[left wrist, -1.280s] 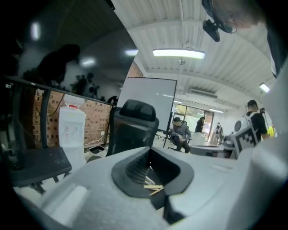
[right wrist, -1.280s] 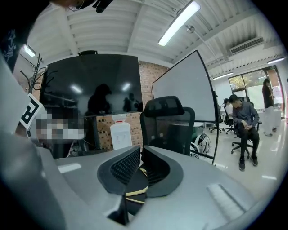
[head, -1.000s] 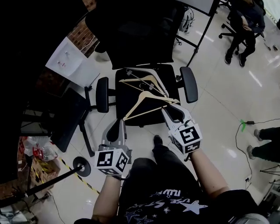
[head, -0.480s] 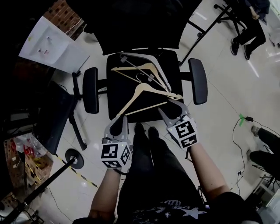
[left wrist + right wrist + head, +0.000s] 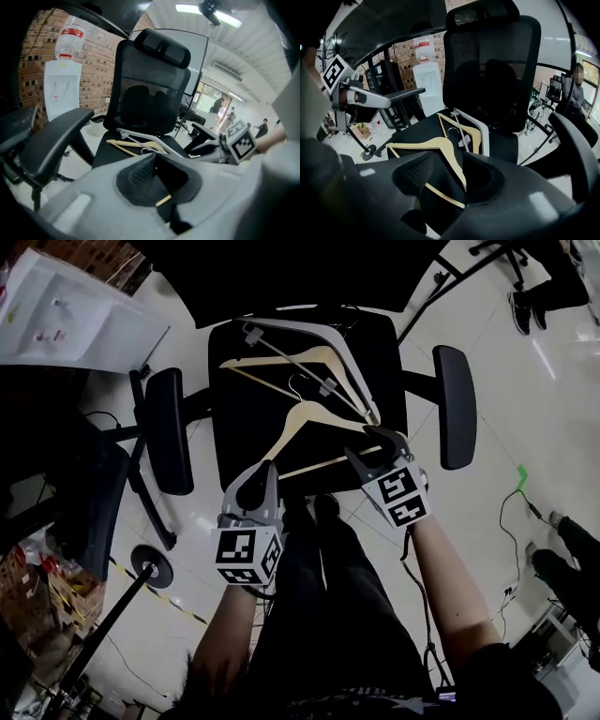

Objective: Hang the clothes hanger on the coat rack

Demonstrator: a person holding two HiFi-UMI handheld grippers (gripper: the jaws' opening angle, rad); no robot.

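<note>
Black office chair [image 5: 242, 442] takes up the middle of your head view on a pale tiled floor [image 5: 506, 521], seat towards you, an armrest [image 5: 169, 427] on each side, and the mesh backrest [image 5: 154, 93] rises tall in the left gripper view; a water dispenser [image 5: 61, 89] stands by the brick wall behind it, and a round-based pole stand [image 5: 150, 565] sits on the floor off your left side. Three hangers lie flat on the seat: a grey plastic hanger [image 5: 300, 327] furthest back, a second wooden hanger [image 5: 272, 359] partly under it, and the wooden clothes hanger [image 5: 302, 415] nearest you by the seat's front edge, hook pointing at the backrest. Your two forearms reach down over your legs, a marker cube [image 5: 246, 556] on each tool. Your left gripper [image 5: 266, 472] is at the left end of that nearest hanger, jaws spread, and only the pale tip of the wood shows in the gap between them in the left gripper view, pads not pressing it. Your right gripper [image 5: 373, 446] is at the right end, and its jaws have just been opening and stand wide apart. The hanger's shoulder arm and bottom bar both run through that gap in the right gripper view, neither one pinched
</note>
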